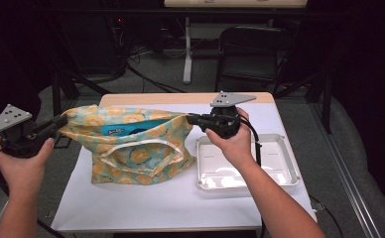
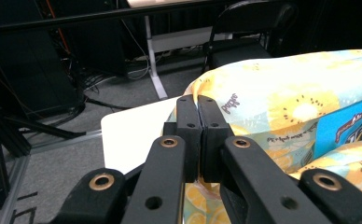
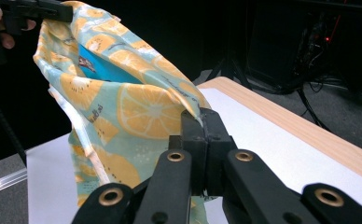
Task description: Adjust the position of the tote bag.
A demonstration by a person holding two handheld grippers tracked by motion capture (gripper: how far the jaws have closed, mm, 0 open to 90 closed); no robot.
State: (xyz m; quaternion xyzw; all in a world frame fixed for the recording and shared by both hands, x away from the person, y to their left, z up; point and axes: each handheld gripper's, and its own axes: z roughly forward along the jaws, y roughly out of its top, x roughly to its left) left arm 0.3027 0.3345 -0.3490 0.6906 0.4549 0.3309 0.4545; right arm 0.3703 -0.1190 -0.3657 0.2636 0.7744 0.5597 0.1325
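Item: fabric bag (image 1: 131, 148), lemon-slice print on pale teal, held open at the mouth between two hand-held tongs above the bench (image 1: 180, 198).

Left tongs (image 1: 56, 122): jaws closed fully together on the bag's rim at its left corner; in the left gripper view the cloth emerges directly beside and below the pinch point. Right tongs (image 1: 193, 119): likewise closed, with a fold of rim caught between the jaws at the opposite corner (the right gripper view shows the fabric peaking up right at the jaw tips).

Position of bag: strung between the two tongs, its mouth stretched taut from one pinch to the other, its body hanging below them and its base resting on the bench. A blue packet (image 1: 131, 128) lies inside, just beneath the line between the tongs, nearer the left pair. The handle loop (image 1: 146, 148) droops on the near face.

Adjacent: clear plastic tray (image 1: 280, 148), empty, below and beyond the right tongs, beside the bag's right flank.

Risks, as judged:
- Either grip holds only a thin edge of cloth; more outward pull could slip the rim free and let the mouth collapse.
- Uneven lifting could tip the bag and spill the packet.
- A right-hand swing downward could knock the tray.
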